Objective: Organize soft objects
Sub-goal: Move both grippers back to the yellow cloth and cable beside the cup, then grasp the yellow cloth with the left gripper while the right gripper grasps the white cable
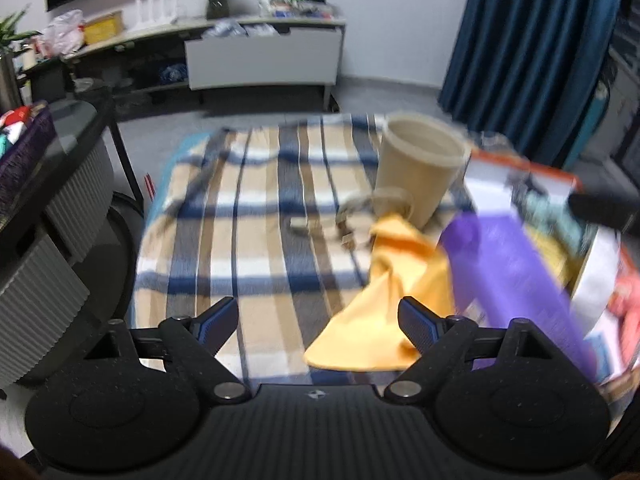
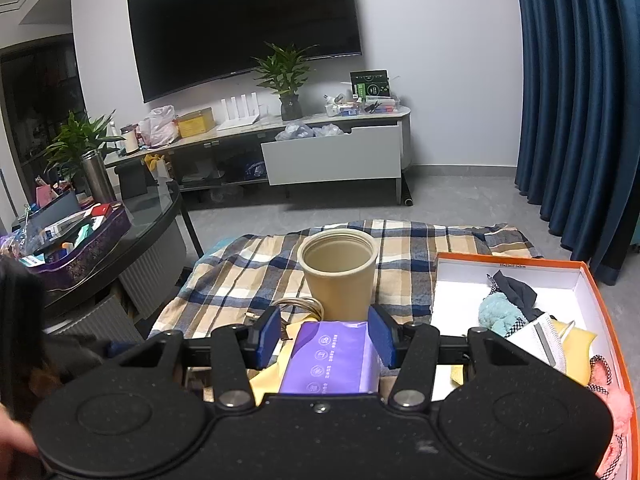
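Note:
My right gripper (image 2: 326, 334) is shut on a purple soft pack (image 2: 334, 356), held above the plaid cloth; the pack also shows, blurred, in the left wrist view (image 1: 516, 276). A yellow cloth (image 1: 384, 300) lies on the plaid cloth (image 1: 248, 232) under the pack and beside my left gripper (image 1: 318, 320), which is open and empty; its right finger overlaps the yellow cloth's edge. An orange-rimmed white box (image 2: 588, 280) at the right holds a teal knit item (image 2: 500, 314), dark fabric (image 2: 514, 290), a yellow cloth (image 2: 580, 344) and a pink fluffy item (image 2: 612, 408).
A beige cup (image 2: 338, 272) stands upright on the plaid cloth behind the pack, with a coiled cable (image 2: 300, 306) at its base. A dark glass side table (image 2: 140, 240) with a purple tray stands at the left. A TV cabinet and blue curtain stand behind.

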A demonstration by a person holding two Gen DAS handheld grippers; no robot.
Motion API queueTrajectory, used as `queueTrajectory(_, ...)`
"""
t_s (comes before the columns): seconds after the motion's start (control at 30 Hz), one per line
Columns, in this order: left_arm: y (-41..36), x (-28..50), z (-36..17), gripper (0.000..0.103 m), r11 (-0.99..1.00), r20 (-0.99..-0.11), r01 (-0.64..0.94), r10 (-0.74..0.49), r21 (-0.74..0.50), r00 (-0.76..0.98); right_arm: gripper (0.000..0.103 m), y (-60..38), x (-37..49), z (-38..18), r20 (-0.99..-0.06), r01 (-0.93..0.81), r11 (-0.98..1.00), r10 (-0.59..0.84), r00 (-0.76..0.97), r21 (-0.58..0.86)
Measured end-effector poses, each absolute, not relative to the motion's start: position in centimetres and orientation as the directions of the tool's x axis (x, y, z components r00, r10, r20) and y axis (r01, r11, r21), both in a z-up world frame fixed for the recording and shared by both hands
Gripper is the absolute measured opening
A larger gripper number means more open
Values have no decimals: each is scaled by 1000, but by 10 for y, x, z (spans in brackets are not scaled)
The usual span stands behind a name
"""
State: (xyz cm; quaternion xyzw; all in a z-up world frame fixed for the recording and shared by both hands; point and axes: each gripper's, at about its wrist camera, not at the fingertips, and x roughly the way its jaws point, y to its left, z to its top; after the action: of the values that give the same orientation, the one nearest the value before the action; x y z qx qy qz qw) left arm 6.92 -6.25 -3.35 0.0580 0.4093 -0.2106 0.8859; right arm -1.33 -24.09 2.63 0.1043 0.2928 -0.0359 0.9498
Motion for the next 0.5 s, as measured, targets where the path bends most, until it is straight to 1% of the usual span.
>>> queueTrajectory(0.1, -65, 74, -49, 89, 879, -756, 468, -366, -88, 544, 61, -242, -13, 26, -565, 135, 976, -16, 825, 170)
queueTrajectory(0.2, -73, 75, -59, 89, 828, -739, 553, -428, -90, 521, 61, -245, -12, 25, -569, 144, 975, -23, 822, 169)
queueTrajectory(0.27, -78, 78, -67, 90, 788, -734, 612, -452, -63, 507, 61, -247, -11, 24, -573, 151, 974, -28, 819, 167)
queueTrajectory(0.33, -82, 82, -77, 89, 752, -739, 659, -447, -4, 504, 61, -251, -12, 24, -573, 158, 974, -37, 819, 164)
queueTrajectory(0.4, -81, 88, -85, 88, 712, -727, 702, -485, -5, 486, 61, -254, -11, 23, -574, 169, 972, -44, 817, 166)
queueTrajectory(0.5, -81, 95, -89, 88, 661, -684, 750, -561, -29, 467, 61, -259, -8, 20, -580, 186, 968, -54, 813, 170)
